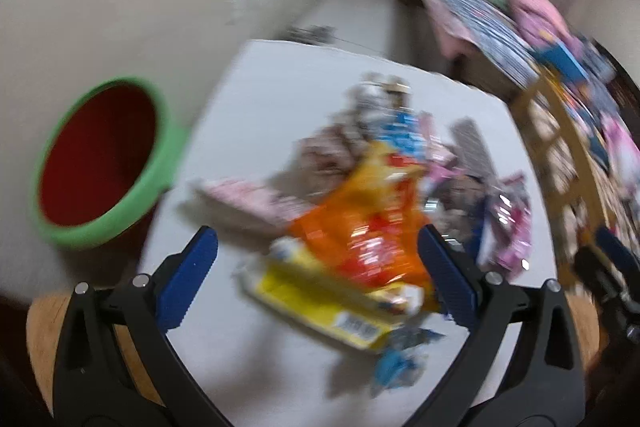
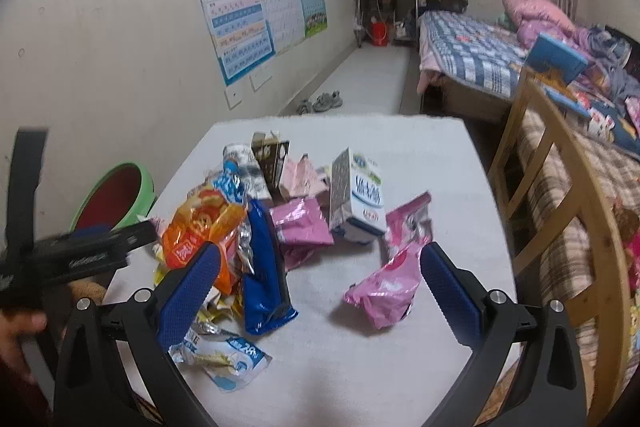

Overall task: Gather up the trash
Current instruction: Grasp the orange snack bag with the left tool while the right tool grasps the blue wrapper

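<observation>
We hold left tool [image 1: 316, 277] wide open, empty | right tool [image 2: 320, 293] wide open, empty | wrappers heaped on tabletop [image 2: 440, 155] | green bin [image 1: 100, 163] beside.

Your wrappers [image 2: 256, 235] sit heaped on the table [image 2: 360, 367]; carton [image 2: 358, 199] upright behind them, right of centre; bin [image 2: 116, 195] off the table's left edge, by the wall; beds [image 2: 472, 55] to your right; shoes [image 2: 322, 101] beyond the far edge.

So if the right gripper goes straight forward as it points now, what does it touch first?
Probably the pink wrapper lying between the open fingers of the right gripper, though depth is hard to judge.
</observation>
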